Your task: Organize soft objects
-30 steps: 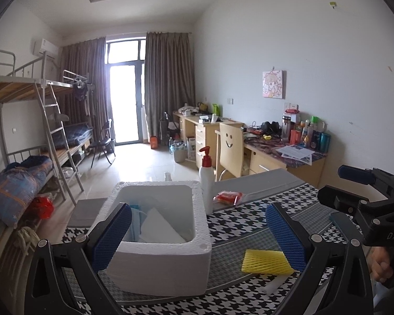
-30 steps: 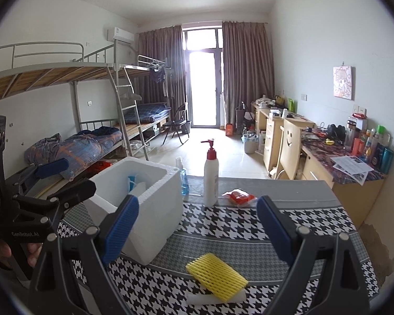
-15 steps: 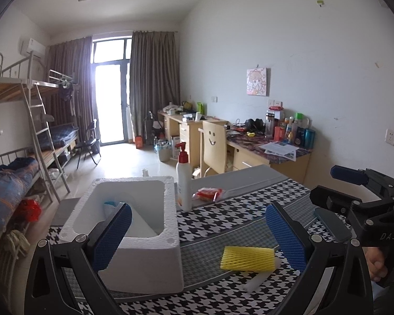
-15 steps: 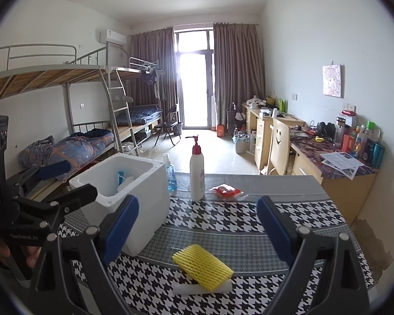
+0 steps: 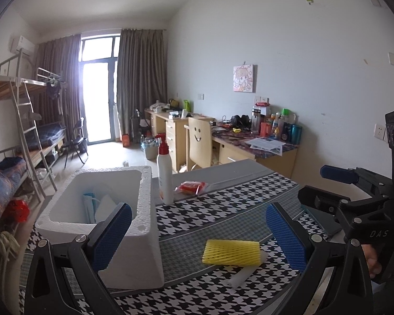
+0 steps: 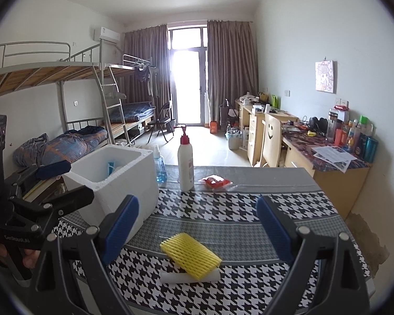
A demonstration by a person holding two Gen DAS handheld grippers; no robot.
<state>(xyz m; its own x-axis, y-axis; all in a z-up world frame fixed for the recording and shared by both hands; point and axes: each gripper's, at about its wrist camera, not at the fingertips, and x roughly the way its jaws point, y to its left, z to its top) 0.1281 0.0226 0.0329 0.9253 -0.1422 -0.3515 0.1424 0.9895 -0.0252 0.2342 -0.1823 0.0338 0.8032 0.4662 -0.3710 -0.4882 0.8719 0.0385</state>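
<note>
A ribbed yellow foam net (image 6: 190,255) is lying near the tabletop's (image 6: 249,225) front edge, overlapping a white foam strip (image 6: 189,276). Both grippers (image 5: 198,232) (image 6: 197,227) are gaping wide, empty; "DAS" is showing on one.

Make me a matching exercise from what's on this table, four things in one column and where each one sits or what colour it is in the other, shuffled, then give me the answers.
Things
1. foam net
2. pump bottle
3. foam box
4. red packet

Descriptions
A. white, open on top, at the left of the table
B. yellow, lying on a white foam strip near the camera
C. flat on the grey band, right of the bottle
D. upright, white with a red pump

Pairs: 1-B, 2-D, 3-A, 4-C
</note>
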